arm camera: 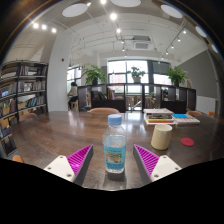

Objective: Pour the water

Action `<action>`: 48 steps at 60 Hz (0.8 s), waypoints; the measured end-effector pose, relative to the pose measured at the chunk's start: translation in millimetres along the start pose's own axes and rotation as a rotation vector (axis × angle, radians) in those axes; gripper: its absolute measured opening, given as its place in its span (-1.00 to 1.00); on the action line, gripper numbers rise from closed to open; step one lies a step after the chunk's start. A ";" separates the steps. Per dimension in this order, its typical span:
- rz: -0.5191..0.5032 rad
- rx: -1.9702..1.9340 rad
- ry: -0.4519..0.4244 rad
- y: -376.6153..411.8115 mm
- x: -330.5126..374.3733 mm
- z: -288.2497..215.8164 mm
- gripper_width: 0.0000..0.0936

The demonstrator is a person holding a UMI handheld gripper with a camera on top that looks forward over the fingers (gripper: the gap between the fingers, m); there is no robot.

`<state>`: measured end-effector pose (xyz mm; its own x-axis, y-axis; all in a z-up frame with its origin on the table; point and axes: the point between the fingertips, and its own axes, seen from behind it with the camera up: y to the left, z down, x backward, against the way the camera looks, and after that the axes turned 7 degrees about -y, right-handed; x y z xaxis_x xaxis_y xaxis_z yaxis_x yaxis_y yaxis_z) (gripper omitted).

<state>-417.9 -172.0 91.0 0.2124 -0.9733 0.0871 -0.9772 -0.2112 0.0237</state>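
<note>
Basically nothing is poured yet, as far as the view shows. Gripper [113, 163] fingers are spread apart, pink pads [80, 158] facing inward. Bottle [115, 148] stands upright on the table [60, 135] between the fingers, with a gap on each side, so no grasp. It has a blue cap, which looks on, a clear body and a light label; the water level can't be read. Just beyond, off to one side, sits a pale cup [161, 137], likely the pour target, though whether it holds anything is not visible. A small red disc [187, 142] lies past the cup. Farther back are stacked books [160, 117], then chairs, bookshelves [22, 95], plants and windows. Judged left to do: close on the bottle, deal with the cap if it's sealed, lift, carry to the cup, tilt, set down.
</note>
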 end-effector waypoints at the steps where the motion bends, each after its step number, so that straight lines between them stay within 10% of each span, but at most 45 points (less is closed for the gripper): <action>1: 0.000 0.004 -0.005 1.7 -2.8 1.4 0.76; 17: -0.025 -0.003 -0.017 15.0 -48.6 14.2 0.73; 29: 0.015 -0.045 -0.098 -1.0 -62.0 -0.9 0.06; 48: -0.015 0.021 -0.107 -0.2 -68.7 -0.7 -0.31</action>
<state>-432.3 -105.0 85.7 0.2267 -0.9738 -0.0203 -0.9739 -0.2268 0.0028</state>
